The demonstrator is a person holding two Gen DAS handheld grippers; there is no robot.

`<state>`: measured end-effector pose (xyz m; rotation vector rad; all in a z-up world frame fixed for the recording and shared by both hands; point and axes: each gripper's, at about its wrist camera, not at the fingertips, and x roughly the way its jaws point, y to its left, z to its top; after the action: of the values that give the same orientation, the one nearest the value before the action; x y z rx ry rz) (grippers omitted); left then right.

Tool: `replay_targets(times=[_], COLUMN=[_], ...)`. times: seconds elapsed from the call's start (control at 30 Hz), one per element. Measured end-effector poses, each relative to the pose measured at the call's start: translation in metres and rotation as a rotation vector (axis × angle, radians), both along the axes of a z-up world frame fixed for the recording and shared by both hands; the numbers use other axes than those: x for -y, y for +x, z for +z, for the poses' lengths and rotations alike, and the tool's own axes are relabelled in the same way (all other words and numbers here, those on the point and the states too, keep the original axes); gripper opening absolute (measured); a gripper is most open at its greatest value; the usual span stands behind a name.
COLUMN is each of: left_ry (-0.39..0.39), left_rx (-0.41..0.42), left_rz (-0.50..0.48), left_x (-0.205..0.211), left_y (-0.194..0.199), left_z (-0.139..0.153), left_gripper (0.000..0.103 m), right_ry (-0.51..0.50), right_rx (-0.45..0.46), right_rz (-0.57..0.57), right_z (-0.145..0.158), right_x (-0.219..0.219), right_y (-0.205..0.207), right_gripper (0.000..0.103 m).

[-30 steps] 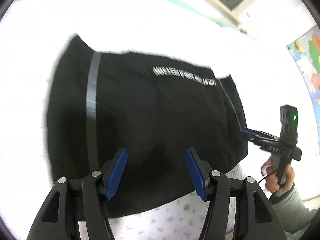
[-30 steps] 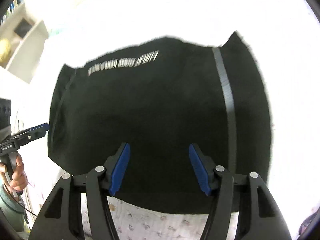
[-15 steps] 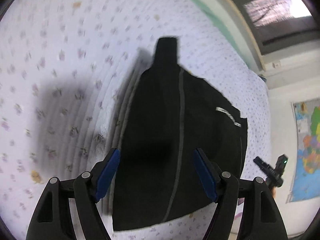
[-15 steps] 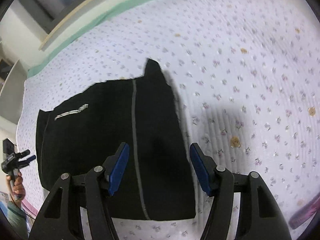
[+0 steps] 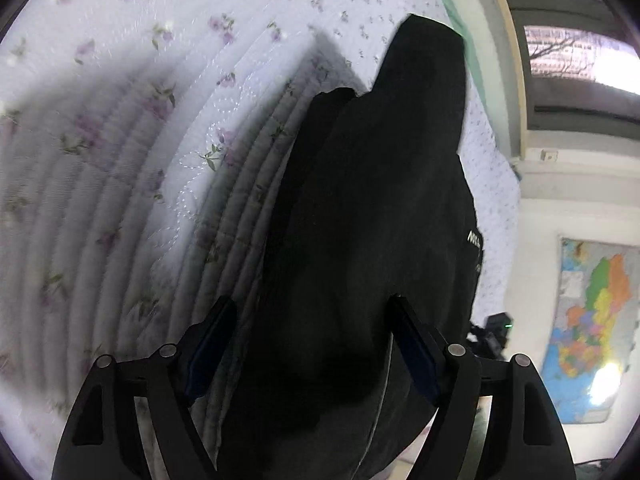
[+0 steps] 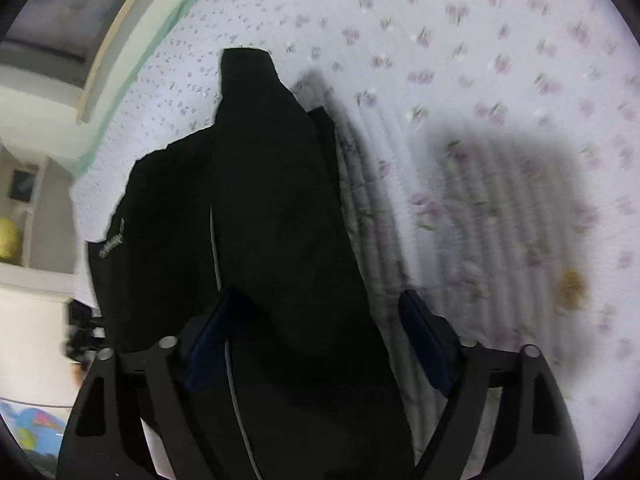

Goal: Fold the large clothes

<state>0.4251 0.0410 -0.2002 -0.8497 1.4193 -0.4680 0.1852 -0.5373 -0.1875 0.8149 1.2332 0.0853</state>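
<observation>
A black garment (image 5: 372, 216) with a small white text print and a thin grey stripe lies folded on a floral quilt; it also fills the right wrist view (image 6: 256, 216). My left gripper (image 5: 312, 344) is open, low over the garment's near edge, its blue pads either side of the cloth. My right gripper (image 6: 316, 344) is open too, close over the opposite near edge, straddling the cloth. The other gripper shows small and dark at the far end of the garment in each view (image 5: 494, 332) (image 6: 84, 332). Whether the pads touch the cloth I cannot tell.
The white quilt with purple flowers (image 5: 120, 140) (image 6: 500, 120) spreads around the garment. A green bed edge and window (image 5: 560, 60) lie beyond. A coloured map (image 5: 592, 328) hangs on the wall. Shelves (image 6: 24, 208) stand at the left.
Both grippers have dropped much closer to the bed and swung toward the garment's side edges. The garment now looks narrower and bunched. Both stay open.
</observation>
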Motion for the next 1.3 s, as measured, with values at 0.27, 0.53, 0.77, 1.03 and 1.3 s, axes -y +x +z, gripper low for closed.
replay_targets(times=[0.27,0.53,0.77,1.03,1.3], left_ry=[-0.153,-0.150,-0.029,-0.056,-0.097], left_rx=[-0.013,-0.037,0.068,0.288,0.311], left_rz=[0.026,-0.037,-0.090,-0.114,-0.129], left_x=[0.006,0.033,0.071,0.106,0.099], left_y=[0.006,0.007,-0.002,-0.074,-0.160], left_z=[-0.011,-0.019,0.014,0.122,0.164], left_gripper=[0.082,0.082,0.046,0.042,0.042], right_ry=[0.187,0.114,0.080,-0.002,-0.014], right_rx=[0.029,-0.016,0.071,0.215,0.243], right_rz=[-0.041,0.096,0.204,0.252,0.238], right_z=[-0.016,-0.022,0.000,0.093,0.115], right_x=[0.009,-0.023,-0.059,-0.107,-0.105], right_y=[0.006,0.013,0.027,-0.027,-0.060], right_gripper=[0.095,0.096,0.051,0.040,0.040])
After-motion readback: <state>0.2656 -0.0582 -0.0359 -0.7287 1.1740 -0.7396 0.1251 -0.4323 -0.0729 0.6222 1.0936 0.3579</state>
